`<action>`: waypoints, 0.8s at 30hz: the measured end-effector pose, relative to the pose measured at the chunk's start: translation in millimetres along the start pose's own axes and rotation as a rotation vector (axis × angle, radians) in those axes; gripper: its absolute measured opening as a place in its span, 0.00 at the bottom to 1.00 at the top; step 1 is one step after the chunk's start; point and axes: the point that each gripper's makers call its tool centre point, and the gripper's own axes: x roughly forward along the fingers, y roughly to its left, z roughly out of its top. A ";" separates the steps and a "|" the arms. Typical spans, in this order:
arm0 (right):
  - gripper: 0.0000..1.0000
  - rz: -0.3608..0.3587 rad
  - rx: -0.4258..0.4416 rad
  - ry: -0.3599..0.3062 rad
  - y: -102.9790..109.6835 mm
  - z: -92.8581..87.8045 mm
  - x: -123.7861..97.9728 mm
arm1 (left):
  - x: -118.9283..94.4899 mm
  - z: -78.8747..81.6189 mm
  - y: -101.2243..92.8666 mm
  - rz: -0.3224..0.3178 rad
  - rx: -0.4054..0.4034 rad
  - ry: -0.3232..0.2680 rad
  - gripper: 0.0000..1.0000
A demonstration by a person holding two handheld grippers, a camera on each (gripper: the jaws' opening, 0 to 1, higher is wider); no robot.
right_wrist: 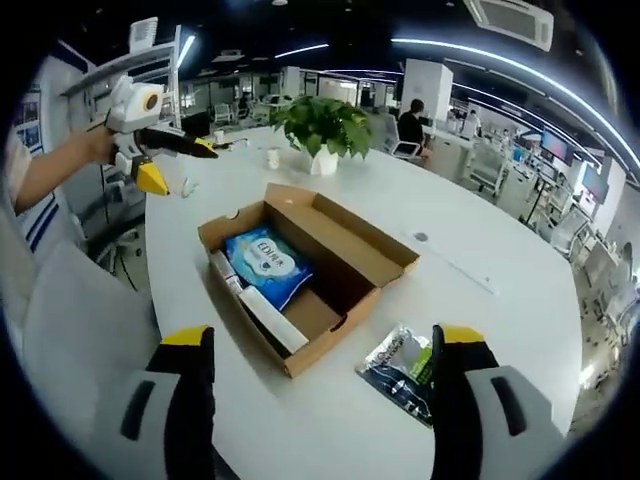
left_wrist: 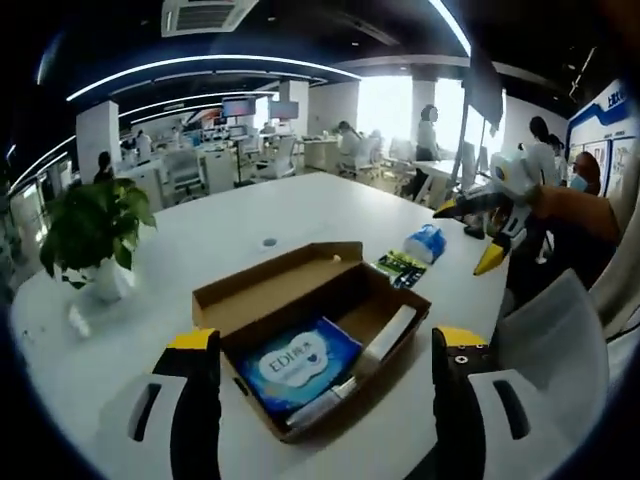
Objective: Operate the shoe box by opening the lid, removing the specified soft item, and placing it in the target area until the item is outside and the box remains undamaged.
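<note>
Your shoe box (left_wrist: 310, 325) sits open on the white tabletop (left_wrist: 300, 215), its lid folded back, with the blue soft pack (left_wrist: 297, 362) lying inside. Both your left gripper (left_wrist: 318, 350) and right gripper (right_wrist: 318, 345) hover short of the box, fingers spread wide and holding nothing. Your left gripper view catches a blue-white packet (left_wrist: 426, 243) beyond the box; your right gripper view shows the potted plant (right_wrist: 322, 128) beyond it.

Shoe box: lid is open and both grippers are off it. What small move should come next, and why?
Probably lower the left gripper, jaws open, onto the blue soft pack. The shoe box lies open with its lid folded back, the pack sits in the end nearest that gripper, and nothing is held. The right gripper hovers open over the box's other side.
</note>
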 end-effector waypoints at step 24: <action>0.54 0.109 0.037 0.034 14.6 4.0 93.7 | 5.4 -71.2 51.5 0.147 -0.251 0.035 0.46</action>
